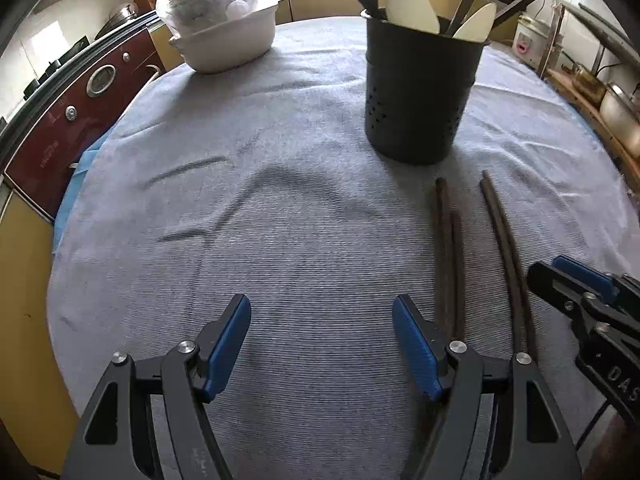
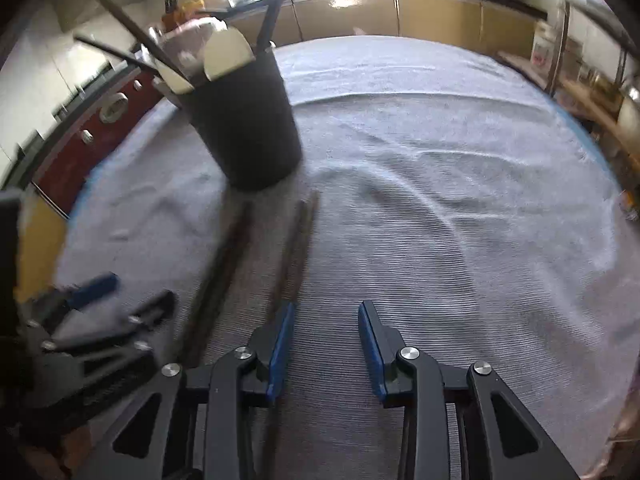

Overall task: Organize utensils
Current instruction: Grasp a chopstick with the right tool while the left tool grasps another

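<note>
Left gripper (image 1: pixel 322 344) angled down, apart; right gripper (image 2: pixel 326 344) apart, empty, beside chopsticks (image 2: pixel 294 248).

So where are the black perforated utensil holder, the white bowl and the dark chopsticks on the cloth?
Black perforated utensil holder (image 1: pixel 416 96), left wrist view, its side wall.
White bowl (image 1: pixel 228 42), left wrist view, its outer wall.
Dark chopsticks (image 1: pixel 500 224), left wrist view, mid-shaft.

black perforated holder (image 1: pixel 416 92), grey ribbed cloth (image 1: pixel 280 240), dark-brown chopsticks (image 1: pixel 448 260)
</note>
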The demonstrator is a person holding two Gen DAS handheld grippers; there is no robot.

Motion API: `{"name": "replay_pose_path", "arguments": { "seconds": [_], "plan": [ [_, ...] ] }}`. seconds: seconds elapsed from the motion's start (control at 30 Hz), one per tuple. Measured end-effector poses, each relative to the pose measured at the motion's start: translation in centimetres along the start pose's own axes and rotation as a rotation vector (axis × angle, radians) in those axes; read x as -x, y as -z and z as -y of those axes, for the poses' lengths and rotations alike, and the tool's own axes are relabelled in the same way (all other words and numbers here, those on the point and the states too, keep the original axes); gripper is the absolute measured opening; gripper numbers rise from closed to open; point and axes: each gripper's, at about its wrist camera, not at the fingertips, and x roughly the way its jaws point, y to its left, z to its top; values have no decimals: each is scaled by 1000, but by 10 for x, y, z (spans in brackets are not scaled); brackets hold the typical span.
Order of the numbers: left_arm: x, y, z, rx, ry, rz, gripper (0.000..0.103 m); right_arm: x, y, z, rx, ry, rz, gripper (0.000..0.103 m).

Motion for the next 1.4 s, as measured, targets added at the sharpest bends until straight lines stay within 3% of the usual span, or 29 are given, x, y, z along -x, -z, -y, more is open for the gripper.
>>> {"name": "replay_pose_path", "arguments": {
  "seconds": [0.1,0.3,0.53,0.83,1.0,1.23,1.4],
  "plan": [
    [2,-1,4,-2,37,16,74,-5,0,-5,40,23,-4,37],
    [-6,-1,12,-24,40,13,74,-14,-1,-13,93,78,13,35],
    [-4,-7,8,12,114,25,74,-13,1,-12,130,141,38,35],
    [-13,-17,17,3,165,12,74,-15,-3,-4,123,139,51,36],
    [-4,-19,18,37,246,29,74,-15,-6,6,111,138,58,36],
    [-8,-22,29,18,231,18,74,-12,-11,26,83,164,65,35],
    [-1,-36,40,-22,221,62,74,-13,-21,28,73,134,18,38]
  ]
}}
